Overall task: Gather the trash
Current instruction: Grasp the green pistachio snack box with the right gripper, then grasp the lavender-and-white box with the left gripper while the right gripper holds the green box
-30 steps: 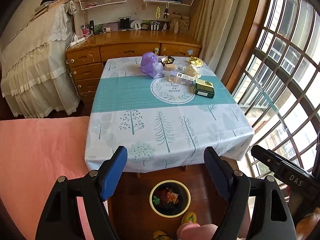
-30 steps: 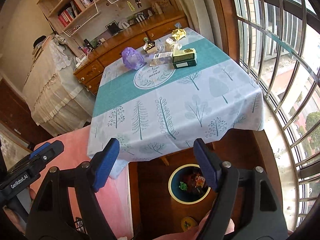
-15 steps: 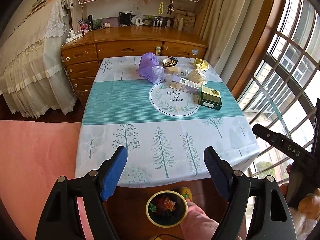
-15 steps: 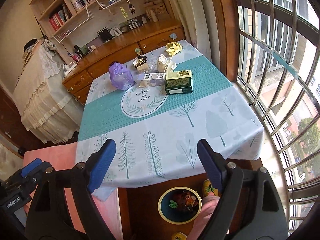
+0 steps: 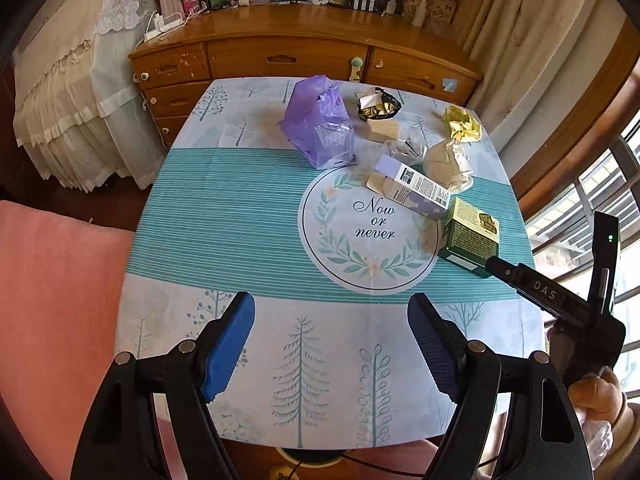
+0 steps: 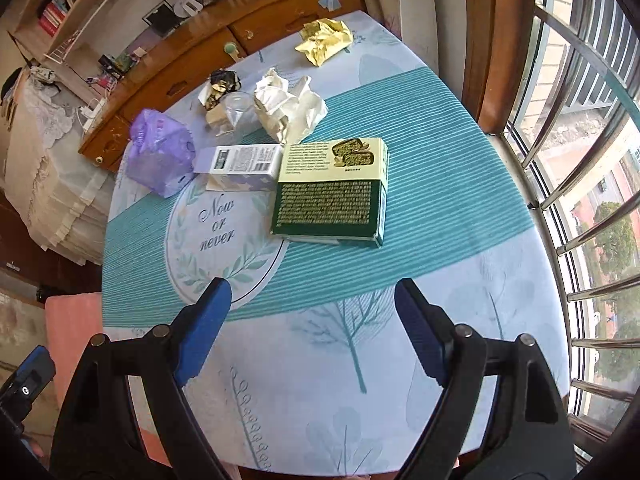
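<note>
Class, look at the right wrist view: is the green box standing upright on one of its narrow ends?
No, the green box lies flat on its broad face on the tablecloth, its printed back facing up.

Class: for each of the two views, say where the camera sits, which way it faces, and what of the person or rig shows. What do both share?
Left wrist: on the left gripper, angled down at the table; right hand visible.
Right wrist: on the right gripper, facing the green box; own open jaws show.
Shared: green box, purple bag.

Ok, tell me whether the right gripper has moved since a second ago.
Yes. The right gripper has come forward over the table toward the green box, and its open jaws have just widened, nothing between them.
</note>
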{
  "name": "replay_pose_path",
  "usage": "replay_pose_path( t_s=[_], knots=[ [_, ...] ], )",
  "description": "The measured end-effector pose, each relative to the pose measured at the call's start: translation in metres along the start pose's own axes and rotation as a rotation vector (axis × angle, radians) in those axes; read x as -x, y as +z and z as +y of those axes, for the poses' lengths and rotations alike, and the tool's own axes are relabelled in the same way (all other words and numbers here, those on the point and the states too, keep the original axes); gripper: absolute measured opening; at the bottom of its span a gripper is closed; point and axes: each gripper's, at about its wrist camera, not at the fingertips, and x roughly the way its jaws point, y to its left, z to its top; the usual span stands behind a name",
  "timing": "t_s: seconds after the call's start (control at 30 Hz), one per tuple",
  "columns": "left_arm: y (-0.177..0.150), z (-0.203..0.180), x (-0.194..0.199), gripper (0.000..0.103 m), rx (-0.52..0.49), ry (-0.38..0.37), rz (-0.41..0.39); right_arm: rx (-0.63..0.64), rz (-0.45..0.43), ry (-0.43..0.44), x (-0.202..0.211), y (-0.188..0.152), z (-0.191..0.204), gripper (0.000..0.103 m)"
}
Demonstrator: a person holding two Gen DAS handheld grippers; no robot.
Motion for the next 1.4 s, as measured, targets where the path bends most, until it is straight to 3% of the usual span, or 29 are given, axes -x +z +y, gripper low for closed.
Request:
replay_pose_path(
  t_s=[0.17, 0.43, 0.53, 0.7, 0.83, 1.13, 1.2, 1.27, 1.3, 1.33, 1.37, 1.4],
  knots=[
    [0.02, -0.018, -0.032, 0.08, -0.003, 0.033, 0.041, -0.055, 0.081, -0.011, -0.052, 0.035, -0.018, 0.082],
    [0.036, -0.027, -0.057, 0.08, 0.008, 0.046, 0.077, -0.057, 0.147, 0.006, -0.094, 0.058, -0.019, 0.082],
    [0.039, -0.029, -0.058, 0.08, 0.0, 0.048, 0.078, -0.034, 0.14, 0.011, -0.098, 0.06, -0.011, 0.091],
    [0.042, -0.031, -0.061, 0.08, -0.002, 0.046, 0.084, 0.06, 0.16, -0.06, -0.106, 0.055, 0.013, 0.098],
    [0.042, -0.031, -0.064, 0.08, 0.003, 0.041, 0.096, 0.05, 0.18, -0.099, -0.116, 0.059, 0.022, 0.101],
    [0.042, -0.027, -0.066, 0.08, 0.013, 0.041, 0.102, 0.168, 0.257, -0.254, -0.143, 0.058, 0.062, 0.1],
    [0.043, -0.025, -0.067, 0.08, 0.014, 0.042, 0.105, 0.18, 0.232, -0.265, -0.141, 0.057, 0.066, 0.093],
    [0.043, -0.024, -0.068, 0.08, 0.017, 0.041, 0.108, 0.194, 0.199, -0.256, -0.135, 0.057, 0.069, 0.066],
    [0.044, -0.024, -0.07, 0.08, 0.019, 0.039, 0.111, 0.199, 0.193, -0.23, -0.132, 0.057, 0.07, 0.058],
    [0.044, -0.024, -0.071, 0.08, 0.021, 0.036, 0.113, 0.197, 0.193, -0.198, -0.13, 0.059, 0.071, 0.038],
    [0.045, -0.025, -0.073, 0.08, 0.022, 0.032, 0.116, 0.186, 0.205, -0.165, -0.13, 0.061, 0.07, 0.029],
    [0.047, -0.027, -0.075, 0.08, 0.021, 0.028, 0.118, 0.179, 0.212, -0.143, -0.129, 0.062, 0.069, 0.029]
  ],
)
